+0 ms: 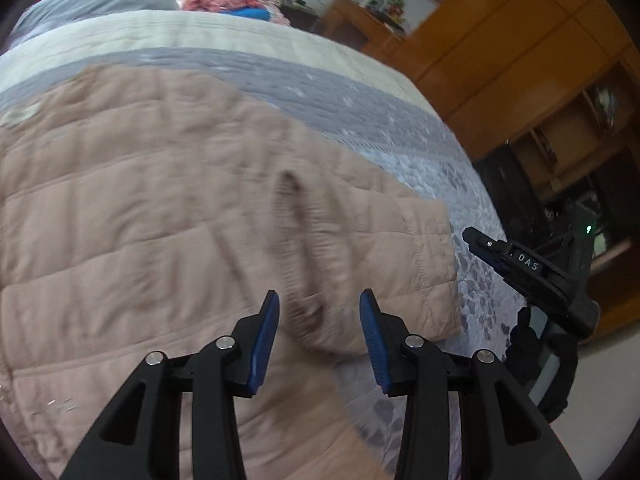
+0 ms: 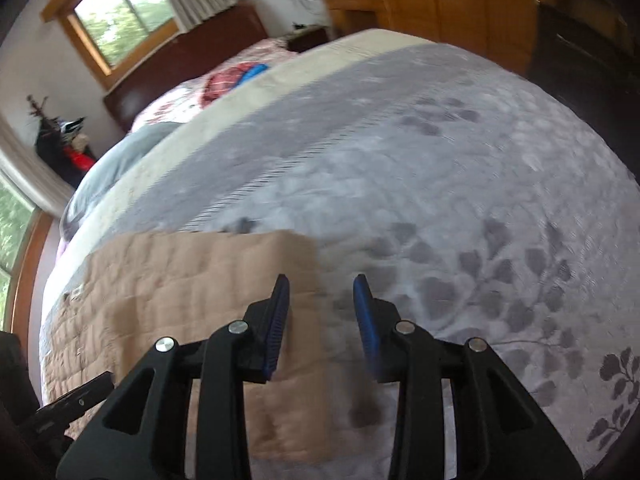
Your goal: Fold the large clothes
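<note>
Though blurred, pink quilted garment (image 1: 168,208) cut off.

One pink quilted coat (image 1: 168,208), one leaf-patterned bedspread (image 2: 460,184), two hand-held grippers, left (image 1: 319,306) and right (image 2: 321,290).

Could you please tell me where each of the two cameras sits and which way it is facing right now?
Left wrist: behind the open left tongs, looking across the pink quilted garment on the bed; right tongs show at right.
Right wrist: behind the open right tongs, over the garment's edge, facing the window.
Shared: garment, bed, wooden wardrobe.
</note>
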`<state>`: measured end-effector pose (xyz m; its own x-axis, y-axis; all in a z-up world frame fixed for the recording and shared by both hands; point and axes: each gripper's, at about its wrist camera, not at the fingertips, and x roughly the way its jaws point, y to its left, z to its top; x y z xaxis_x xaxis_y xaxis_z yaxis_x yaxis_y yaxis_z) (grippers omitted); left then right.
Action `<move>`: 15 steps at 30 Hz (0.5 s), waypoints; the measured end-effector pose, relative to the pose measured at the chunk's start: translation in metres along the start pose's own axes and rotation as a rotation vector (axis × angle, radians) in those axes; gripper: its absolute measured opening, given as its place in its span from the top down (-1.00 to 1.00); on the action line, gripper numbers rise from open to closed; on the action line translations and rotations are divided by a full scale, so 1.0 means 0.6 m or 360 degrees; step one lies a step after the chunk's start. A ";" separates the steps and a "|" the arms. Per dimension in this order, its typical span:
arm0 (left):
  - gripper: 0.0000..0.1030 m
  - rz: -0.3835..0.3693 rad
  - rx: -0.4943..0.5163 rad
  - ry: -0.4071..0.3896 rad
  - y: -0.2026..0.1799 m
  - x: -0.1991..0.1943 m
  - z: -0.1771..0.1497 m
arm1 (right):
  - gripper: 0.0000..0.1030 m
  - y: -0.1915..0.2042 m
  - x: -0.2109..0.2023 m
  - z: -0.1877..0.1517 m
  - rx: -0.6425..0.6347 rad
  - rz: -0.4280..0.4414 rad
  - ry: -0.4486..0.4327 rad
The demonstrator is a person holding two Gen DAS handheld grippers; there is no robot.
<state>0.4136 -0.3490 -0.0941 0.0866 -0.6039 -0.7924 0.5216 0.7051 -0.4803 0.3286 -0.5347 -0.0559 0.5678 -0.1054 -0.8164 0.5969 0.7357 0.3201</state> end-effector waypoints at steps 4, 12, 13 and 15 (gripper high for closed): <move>0.70 0.0076 0.0021 0.0015 -0.020 0.032 0.008 | 0.35 0.000 0.000 -0.004 -0.0020 0.0021 0.0015; 0.93 0.0021 -0.0008 -0.0216 0.015 -0.074 -0.010 | 0.35 0.054 0.002 -0.015 -0.0091 0.0168 0.0025; 0.93 0.0036 -0.0008 -0.0271 0.026 -0.103 -0.017 | 0.35 0.061 0.003 -0.017 -0.0101 0.0202 0.0036; 0.93 0.0056 -0.0023 -0.0334 0.048 -0.142 -0.029 | 0.35 0.075 0.008 -0.021 -0.0120 0.0255 0.0063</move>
<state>0.4068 -0.2705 -0.0468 0.2803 -0.6422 -0.7135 0.5031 0.7313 -0.4606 0.3512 -0.4936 -0.0514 0.6286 0.0425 -0.7766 0.4556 0.7891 0.4120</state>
